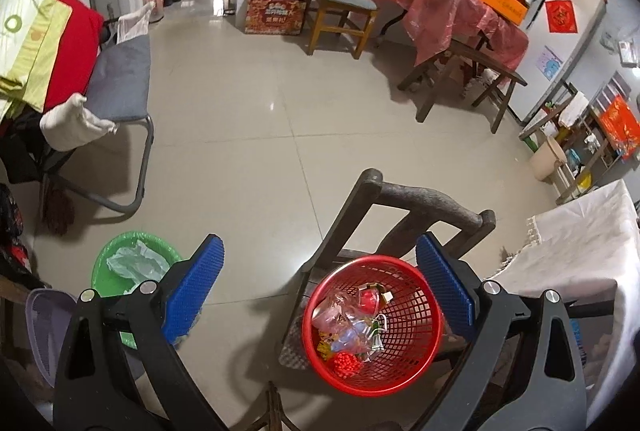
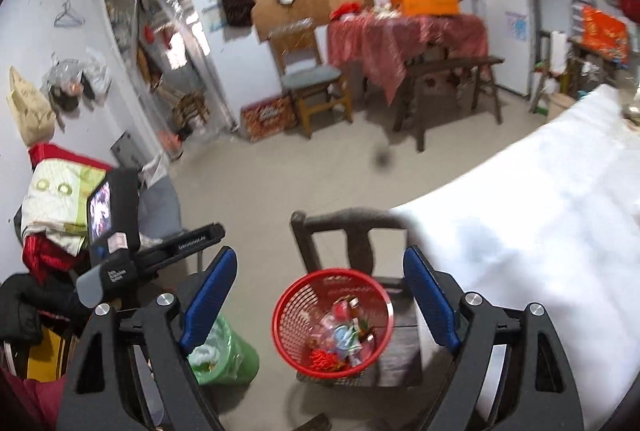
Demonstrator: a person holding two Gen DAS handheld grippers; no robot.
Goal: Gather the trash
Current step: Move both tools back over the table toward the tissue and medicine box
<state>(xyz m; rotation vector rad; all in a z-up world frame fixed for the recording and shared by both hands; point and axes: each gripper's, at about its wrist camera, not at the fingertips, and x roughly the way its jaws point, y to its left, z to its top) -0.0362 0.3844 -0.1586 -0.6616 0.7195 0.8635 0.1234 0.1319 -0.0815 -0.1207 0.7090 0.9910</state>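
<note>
A red basket [image 1: 374, 323] stands on the seat of a dark wooden chair [image 1: 424, 201], just beside a counter [image 1: 580, 243] draped in white cloth. The basket holds the trash [image 1: 352, 331]: crumpled clear wrappers, a red lump, small packets and a red beaded piece. On the floor left of the chair sits a green bin [image 1: 120, 267] lined with a thin plastic bag. The left tongs [image 1: 320, 287] are released, blue pads spread wide with nothing between them, above the floor and basket. The right tongs [image 2: 320, 295] are also released and empty, pads wide apart, with the basket [image 2: 332, 323] seen between them below; that view is blurred.
</note>
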